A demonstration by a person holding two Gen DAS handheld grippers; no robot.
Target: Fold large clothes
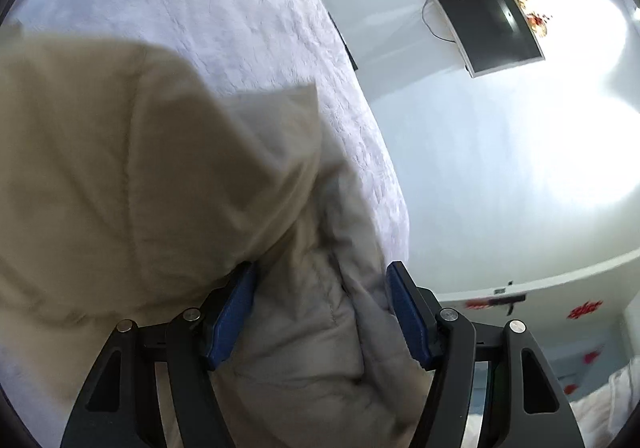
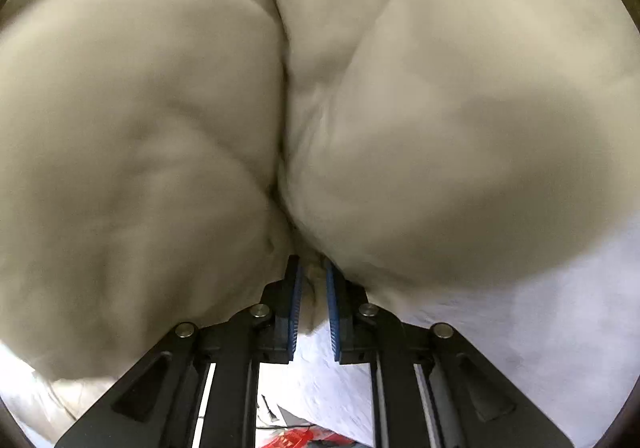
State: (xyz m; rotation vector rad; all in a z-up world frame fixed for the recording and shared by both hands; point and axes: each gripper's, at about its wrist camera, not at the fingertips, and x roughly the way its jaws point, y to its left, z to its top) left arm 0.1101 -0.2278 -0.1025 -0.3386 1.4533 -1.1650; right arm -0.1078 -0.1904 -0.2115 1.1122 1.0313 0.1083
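Mid-fold on the big puffy beige padded jacket (image 2: pixel 160 108), one side let go, the other pinched

My right hand-held gripper (image 2: pixel 312 288) is pressed nearly together on a bunched fold of the jacket, which bulges up and fills that whole view, while my left hand-held gripper (image 1: pixel 320 312) is spread with the grey quilted lining between the blue pads (image 1: pixel 408 320), not squeezed as far as I can see. The jacket lies on the white textured bedspread (image 1: pixel 240 28), close to the bed's edge beside the pale floor. I'd say keep the right pinch firm, lay the fold flat toward the bed's middle, and don't let bulk slide off that edge.
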